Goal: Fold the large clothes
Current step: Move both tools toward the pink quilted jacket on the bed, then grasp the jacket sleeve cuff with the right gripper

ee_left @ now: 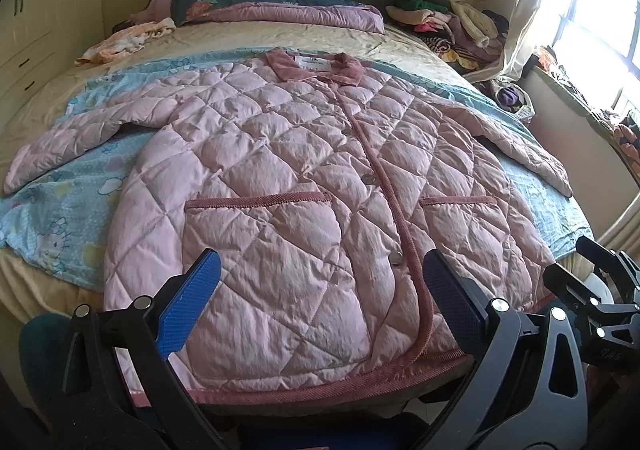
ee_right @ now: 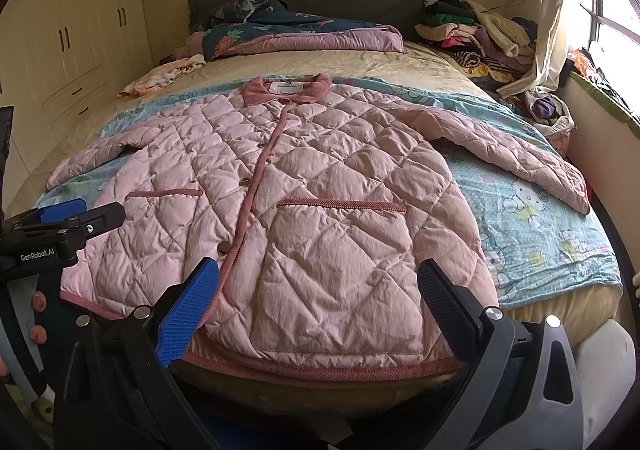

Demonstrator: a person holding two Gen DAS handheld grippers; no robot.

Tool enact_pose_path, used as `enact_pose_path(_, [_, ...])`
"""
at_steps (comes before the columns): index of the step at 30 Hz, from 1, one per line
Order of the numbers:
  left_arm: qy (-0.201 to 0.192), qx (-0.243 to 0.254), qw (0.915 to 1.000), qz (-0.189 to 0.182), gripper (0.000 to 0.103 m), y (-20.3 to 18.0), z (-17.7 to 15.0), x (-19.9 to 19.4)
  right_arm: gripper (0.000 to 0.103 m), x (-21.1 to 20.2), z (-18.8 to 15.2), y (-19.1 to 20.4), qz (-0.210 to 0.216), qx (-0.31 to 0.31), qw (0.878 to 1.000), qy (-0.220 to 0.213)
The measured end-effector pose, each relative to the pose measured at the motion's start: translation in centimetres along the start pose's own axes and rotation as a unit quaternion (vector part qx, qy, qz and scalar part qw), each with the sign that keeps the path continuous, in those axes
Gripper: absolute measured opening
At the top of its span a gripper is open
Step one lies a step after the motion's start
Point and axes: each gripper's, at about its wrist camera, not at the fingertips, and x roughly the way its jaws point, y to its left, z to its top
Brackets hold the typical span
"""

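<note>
A pink quilted jacket [ee_left: 280,178] lies flat and face up on the bed, buttoned, collar at the far end, both sleeves spread out to the sides; it also shows in the right wrist view [ee_right: 320,186]. My left gripper [ee_left: 320,274] is open and empty, just above the hem near the button band. My right gripper [ee_right: 318,274] is open and empty above the hem of the jacket's right half. Each gripper shows at the edge of the other's view, the right one [ee_left: 600,290] and the left one [ee_right: 68,218].
A light blue cartoon sheet [ee_right: 540,218] lies under the jacket on the bed [ee_left: 360,38]. A folded quilt [ee_left: 280,6] and a clothes pile [ee_left: 452,18] sit at the head end. A wardrobe [ee_left: 36,22] is on the left, a window [ee_left: 592,2] on the right.
</note>
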Motion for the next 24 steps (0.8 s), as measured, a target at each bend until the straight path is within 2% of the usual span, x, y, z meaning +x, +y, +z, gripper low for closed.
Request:
enact_pose_path(12, [0.008, -0.02, 0.9997, 0.009, 0.095, 1.1, 3.4, 3.2, 0.099, 2.7, 5.0, 0.3, 0.008, -0.016, 1.0, 0.001])
enact_pose_path(24, [-0.006, -0.038, 0.9993, 0.005, 0.095, 1.6, 9.1, 5.4, 0.099, 5.8, 10.3, -0.4, 0.005, -0.01, 1.0, -0.004])
